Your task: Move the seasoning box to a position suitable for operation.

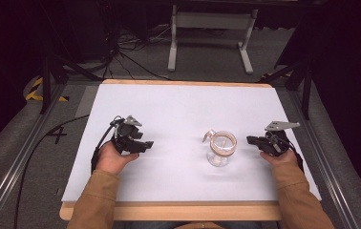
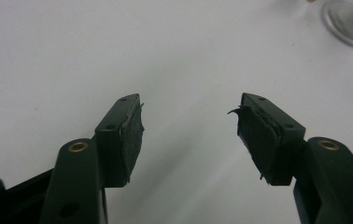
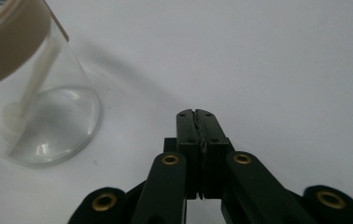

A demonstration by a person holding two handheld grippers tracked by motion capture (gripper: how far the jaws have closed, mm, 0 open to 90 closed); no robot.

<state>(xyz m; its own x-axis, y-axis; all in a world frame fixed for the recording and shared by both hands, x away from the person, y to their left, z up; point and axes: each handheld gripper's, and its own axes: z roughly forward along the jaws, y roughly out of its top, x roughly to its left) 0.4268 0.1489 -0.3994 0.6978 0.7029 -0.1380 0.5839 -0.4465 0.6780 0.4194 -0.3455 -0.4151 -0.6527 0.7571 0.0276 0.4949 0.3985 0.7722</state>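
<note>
A small glass jar [image 1: 220,149] stands open on the white worktop [image 1: 178,109]. The right tool [image 1: 251,140] is just beside it at 3 o'clock, its jaws pressed together, holding nothing. The left tool [image 1: 146,144] waits farther off at 9 o'clock, jaws wide.

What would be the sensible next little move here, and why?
Probably open the right gripper and ease it toward the glass jar. Its fingers are pressed shut on nothing, and the jar stands untouched just beside it, while the left gripper waits open, farther off.
</note>
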